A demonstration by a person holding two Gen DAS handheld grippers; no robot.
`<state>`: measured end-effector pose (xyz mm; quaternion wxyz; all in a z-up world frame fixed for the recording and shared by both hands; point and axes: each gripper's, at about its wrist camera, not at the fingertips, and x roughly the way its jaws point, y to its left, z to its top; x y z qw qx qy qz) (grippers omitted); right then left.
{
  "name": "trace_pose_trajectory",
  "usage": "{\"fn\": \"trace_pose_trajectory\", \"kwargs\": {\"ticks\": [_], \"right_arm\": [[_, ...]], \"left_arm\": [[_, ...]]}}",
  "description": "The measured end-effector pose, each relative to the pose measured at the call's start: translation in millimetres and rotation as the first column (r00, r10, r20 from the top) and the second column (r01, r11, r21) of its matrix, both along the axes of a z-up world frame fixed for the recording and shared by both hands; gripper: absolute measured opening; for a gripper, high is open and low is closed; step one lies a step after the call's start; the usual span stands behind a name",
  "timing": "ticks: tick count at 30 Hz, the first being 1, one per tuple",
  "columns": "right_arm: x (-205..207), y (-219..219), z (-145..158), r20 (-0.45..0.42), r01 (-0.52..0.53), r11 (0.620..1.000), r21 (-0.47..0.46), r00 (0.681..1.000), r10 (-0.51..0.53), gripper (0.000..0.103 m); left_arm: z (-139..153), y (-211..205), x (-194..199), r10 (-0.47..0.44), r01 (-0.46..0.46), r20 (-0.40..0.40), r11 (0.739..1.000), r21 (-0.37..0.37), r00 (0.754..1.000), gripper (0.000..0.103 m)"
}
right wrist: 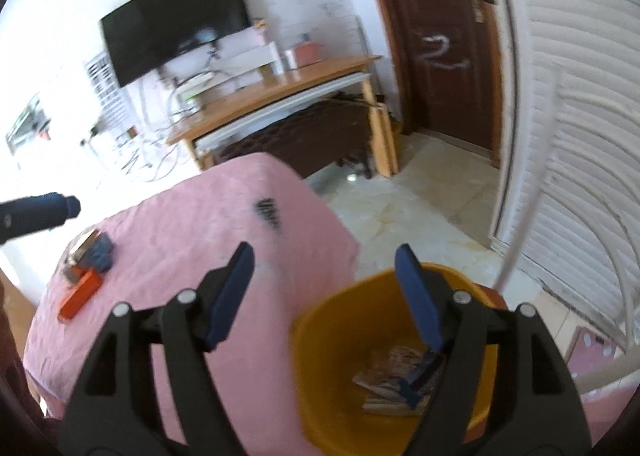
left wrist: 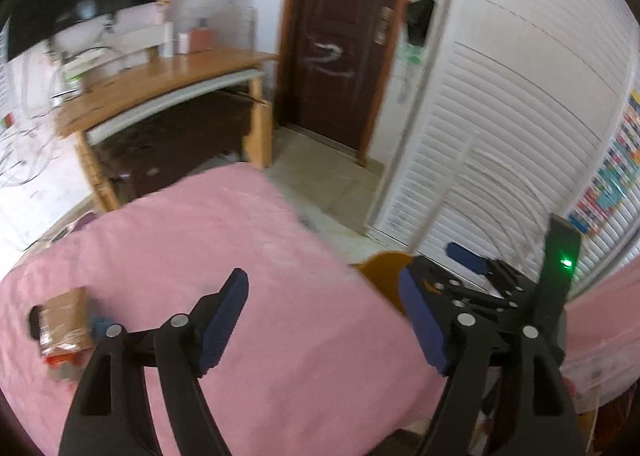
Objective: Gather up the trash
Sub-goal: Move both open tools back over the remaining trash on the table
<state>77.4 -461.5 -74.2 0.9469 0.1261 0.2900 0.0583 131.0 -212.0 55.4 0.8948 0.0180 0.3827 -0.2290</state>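
Note:
My left gripper [left wrist: 322, 280] hangs open and empty over a pink bedspread [left wrist: 224, 232]. On the bed at its left lies a small pile of trash [left wrist: 64, 328]: a brown packet, something orange and something blue. My right gripper [right wrist: 325, 256] is open with nothing between its jaws, above the near rim of a yellow bin [right wrist: 320, 336] beside the bed. Printed packets [right wrist: 394, 368] and a blue item lie in the bin. The same pile shows in the right wrist view as an orange box [right wrist: 80, 296] and a blue item [right wrist: 100, 252]. A blurred dark mark [right wrist: 268, 212] is on the bedspread.
A wooden desk [right wrist: 280, 92] with boxes and cables stands beyond the bed, under a black TV [right wrist: 172, 36]. A brown door [left wrist: 340, 36] is at the back. White louvred doors [left wrist: 520, 116] line the right side. Pale tiled floor [right wrist: 420, 208] lies between bed and doors.

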Motion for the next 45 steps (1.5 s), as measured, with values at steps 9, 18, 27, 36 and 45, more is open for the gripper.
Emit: {"fn": "trace_pose_trajectory", "kwargs": {"ticks": [9, 18, 27, 36, 45], "right_arm": [[13, 74, 17, 0.007, -0.162, 0.985, -0.055, 0.987, 0.162, 0.07], [14, 146, 25, -0.011, -0.31, 0.947, -0.084, 0.951, 0.31, 0.072], [5, 219, 23, -0.053, -0.444, 0.886, -0.136, 0.896, 0.441, 0.075], [2, 249, 23, -0.085, -0.463, 0.87, -0.172, 0.886, 0.455, 0.075], [-1, 263, 23, -0.099, -0.483, 0.853, -0.195, 0.875, 0.473, 0.077]], "left_arm": [[7, 118, 3, 0.247, -0.246, 0.041, 0.969, -0.016, 0.968, 0.078], [-3, 212, -3, 0.408, -0.41, 0.058, 0.912, 0.023, 0.911, 0.08], [-44, 260, -4, 0.416, -0.414, 0.019, 0.897, 0.156, 0.909, 0.08], [-53, 278, 31, 0.39, -0.399, -0.138, 0.916, -0.044, 0.91, 0.08], [-68, 236, 76, 0.285, -0.297, -0.232, 0.955, -0.016, 0.93, 0.087]]}}
